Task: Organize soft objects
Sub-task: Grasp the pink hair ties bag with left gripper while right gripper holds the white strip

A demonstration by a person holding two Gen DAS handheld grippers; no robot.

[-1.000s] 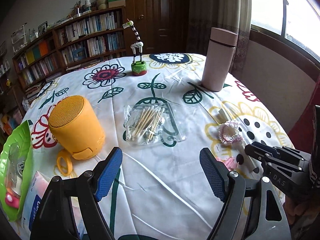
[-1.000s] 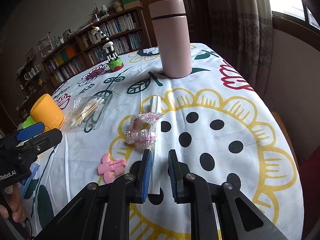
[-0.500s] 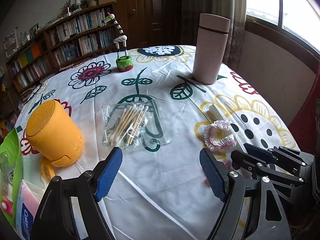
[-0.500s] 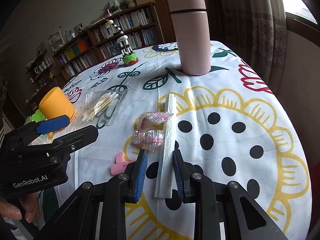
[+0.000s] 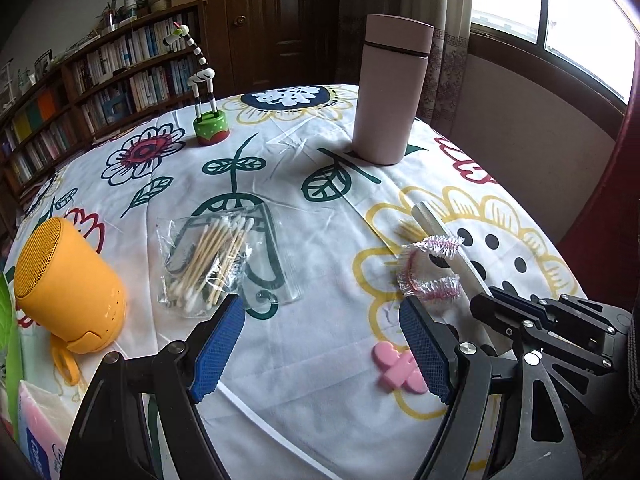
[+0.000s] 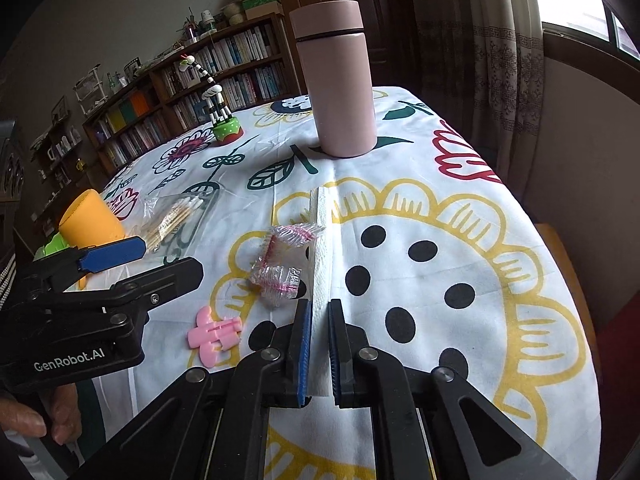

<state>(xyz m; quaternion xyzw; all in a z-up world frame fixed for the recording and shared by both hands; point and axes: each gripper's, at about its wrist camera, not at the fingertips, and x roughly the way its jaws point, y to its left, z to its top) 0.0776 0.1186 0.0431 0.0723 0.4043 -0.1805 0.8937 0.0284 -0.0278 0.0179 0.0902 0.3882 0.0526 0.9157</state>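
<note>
- The right gripper [image 6: 319,344], at the bottom centre of the right wrist view, is clamped on the near end of a folded white paper towel [image 6: 322,264]; its blue pads press both faces of the strip.
- The towel stands on edge and runs up the frame across the flowered tablecloth [image 6: 460,208]; whether its far end touches the cloth is hard to tell.
- A crumpled clear cap with pink elastic trim [image 6: 282,268] lies against the towel's left side, and a pink plastic clip [image 6: 214,332] sits lower left.
- The left gripper [image 5: 320,344] has its fingers wide apart, holding nothing, low in the left wrist view above bare cloth.
- A bag of cotton swabs [image 5: 216,260] lies just above its left finger, a yellow speaker [image 5: 66,288] at far left.
- A pink flask [image 5: 390,88] stands upright at upper centre, a toy giraffe [image 5: 204,88] to its left.
</note>
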